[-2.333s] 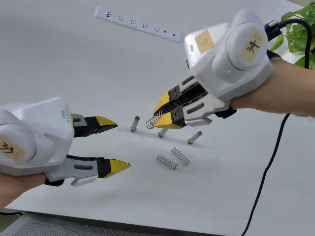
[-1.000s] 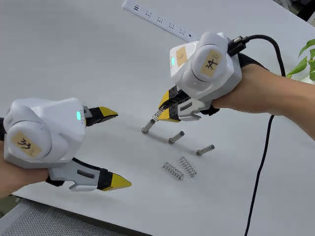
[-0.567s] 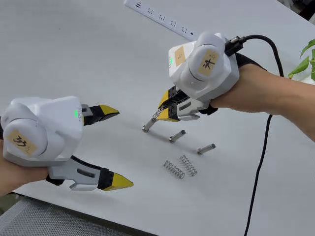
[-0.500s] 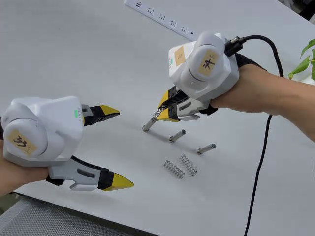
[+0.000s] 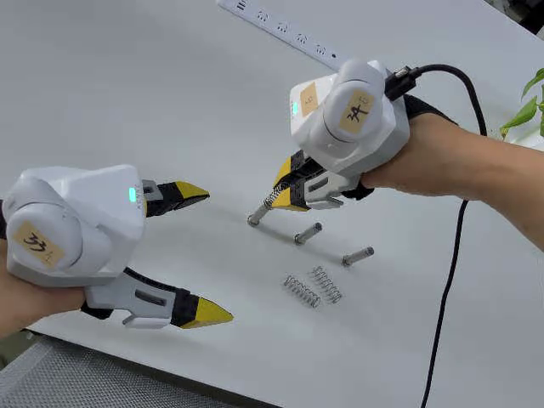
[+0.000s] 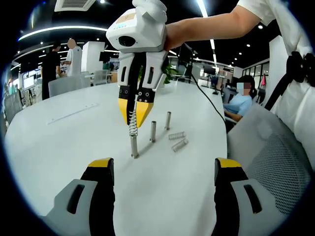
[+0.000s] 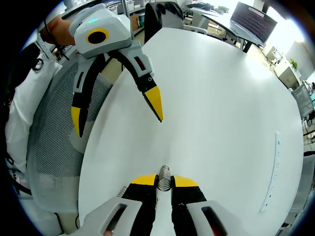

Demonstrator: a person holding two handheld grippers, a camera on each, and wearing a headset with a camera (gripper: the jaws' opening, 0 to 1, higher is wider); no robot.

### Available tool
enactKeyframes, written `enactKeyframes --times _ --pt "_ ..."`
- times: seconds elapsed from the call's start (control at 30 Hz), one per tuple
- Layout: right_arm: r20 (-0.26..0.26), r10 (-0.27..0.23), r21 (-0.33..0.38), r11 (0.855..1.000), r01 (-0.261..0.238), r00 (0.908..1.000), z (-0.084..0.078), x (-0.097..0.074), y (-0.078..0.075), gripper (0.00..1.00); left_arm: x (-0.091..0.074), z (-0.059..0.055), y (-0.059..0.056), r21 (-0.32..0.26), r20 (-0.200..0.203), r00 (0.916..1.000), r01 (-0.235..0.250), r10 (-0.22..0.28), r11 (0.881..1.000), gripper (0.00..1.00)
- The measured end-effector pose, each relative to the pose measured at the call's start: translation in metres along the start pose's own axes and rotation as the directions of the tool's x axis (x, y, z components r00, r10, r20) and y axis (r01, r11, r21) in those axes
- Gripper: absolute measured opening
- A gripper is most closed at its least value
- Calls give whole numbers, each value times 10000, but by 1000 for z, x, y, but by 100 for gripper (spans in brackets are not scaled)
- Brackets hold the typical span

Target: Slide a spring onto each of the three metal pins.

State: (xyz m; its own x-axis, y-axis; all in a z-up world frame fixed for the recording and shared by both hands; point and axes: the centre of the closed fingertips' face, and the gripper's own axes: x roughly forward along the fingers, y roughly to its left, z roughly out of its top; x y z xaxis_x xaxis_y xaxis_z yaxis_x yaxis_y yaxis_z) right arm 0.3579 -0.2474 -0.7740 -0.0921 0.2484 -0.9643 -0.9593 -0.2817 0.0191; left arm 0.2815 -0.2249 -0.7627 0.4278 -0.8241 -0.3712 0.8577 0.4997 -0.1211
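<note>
Right tool (image 5: 287, 197), clamped on a spring (image 5: 271, 197), aligns it atop the upright pin (image 5: 255, 216) at its 8 o'clock for threading; left tool (image 5: 216, 254), jaws apart, idles at the pin's 7 o'clock.

Far left, the desk (image 5: 127, 85) lies bare up to the power strip (image 5: 280, 24). Upright pins (image 5: 307, 233) and loose springs (image 5: 300, 291) block the middle; a cable (image 5: 450, 280) crosses the right.

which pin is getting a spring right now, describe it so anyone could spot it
On the white table, three metal pins stand in a row near the right gripper. Take the end pin closest to the left gripper. Unlike its two neighbours, its top sits right under the spring clamped in the right gripper's jaws.
</note>
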Motion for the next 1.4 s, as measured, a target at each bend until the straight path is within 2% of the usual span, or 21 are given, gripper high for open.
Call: enactKeyframes --times 0.57,1.4 --pt "-68 120 19 9999 -120 9999 -3 10 0 7 1 -2 -3 -82 13 10000 82 -82 9999 82" --pt "-126 332 -38 9994 -333 9994 -6 30 1 7 2 -5 -2 -234 35 9999 119 -118 9997 82"
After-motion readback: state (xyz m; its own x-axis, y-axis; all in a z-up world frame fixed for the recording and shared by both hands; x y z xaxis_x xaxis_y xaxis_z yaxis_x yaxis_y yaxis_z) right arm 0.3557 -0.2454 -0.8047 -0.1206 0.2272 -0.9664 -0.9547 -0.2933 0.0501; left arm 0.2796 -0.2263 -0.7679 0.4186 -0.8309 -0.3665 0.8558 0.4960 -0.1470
